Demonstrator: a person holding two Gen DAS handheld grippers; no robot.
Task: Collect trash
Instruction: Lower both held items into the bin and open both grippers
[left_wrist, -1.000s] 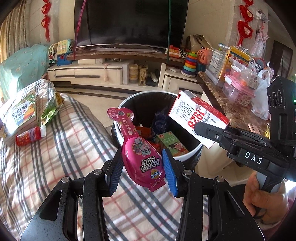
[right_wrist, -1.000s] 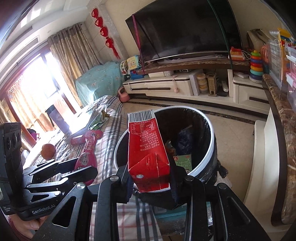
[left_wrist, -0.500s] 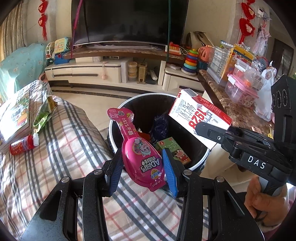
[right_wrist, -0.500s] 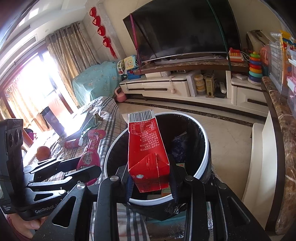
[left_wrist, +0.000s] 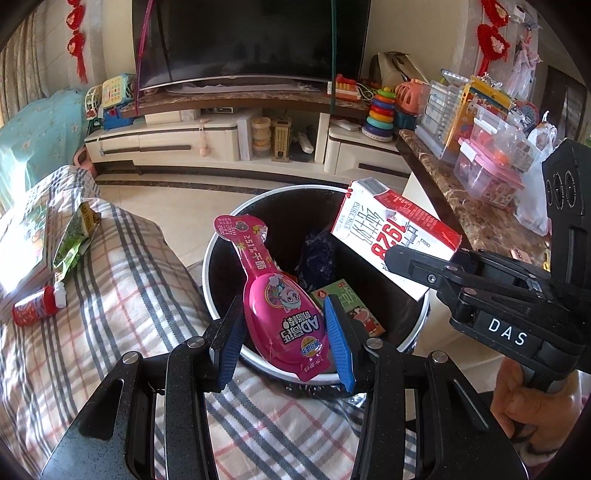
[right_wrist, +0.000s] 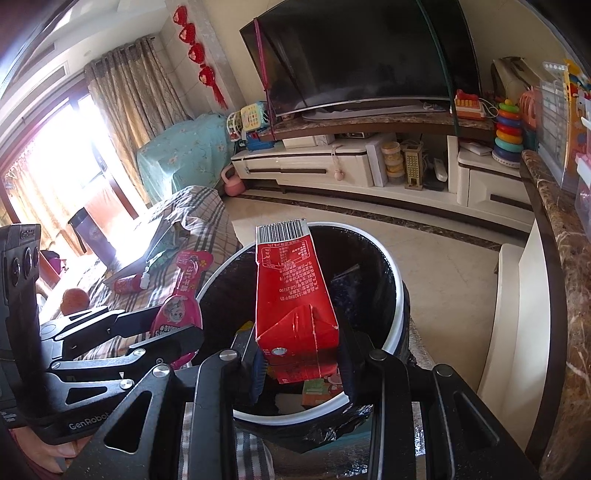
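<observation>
Left tongs (left_wrist: 282, 334) are clamped about partway on a pink drink pouch (left_wrist: 280, 295), blue pads squeezing its fat lower half, and right tongs (right_wrist: 299, 360) are closed snug on the gabled end of a red milk carton (right_wrist: 291, 295). Both are hanging over the near rim of the black trash bin (left_wrist: 221, 254), which already has a green box and some dark wrapper inside. Honestly the risk I see is the pouch: its bottom edge sits right over the rim, so letting go here could bounce it onto the plaid cover (left_wrist: 122, 295) instead of in. The carton could clip the pouch too, they're pretty near each other. Pouch's long axis runs away from the tongs, narrow neck pointing up over the bin. Carton's long axis also runs forward, barcode end leading out over the opening.
</observation>
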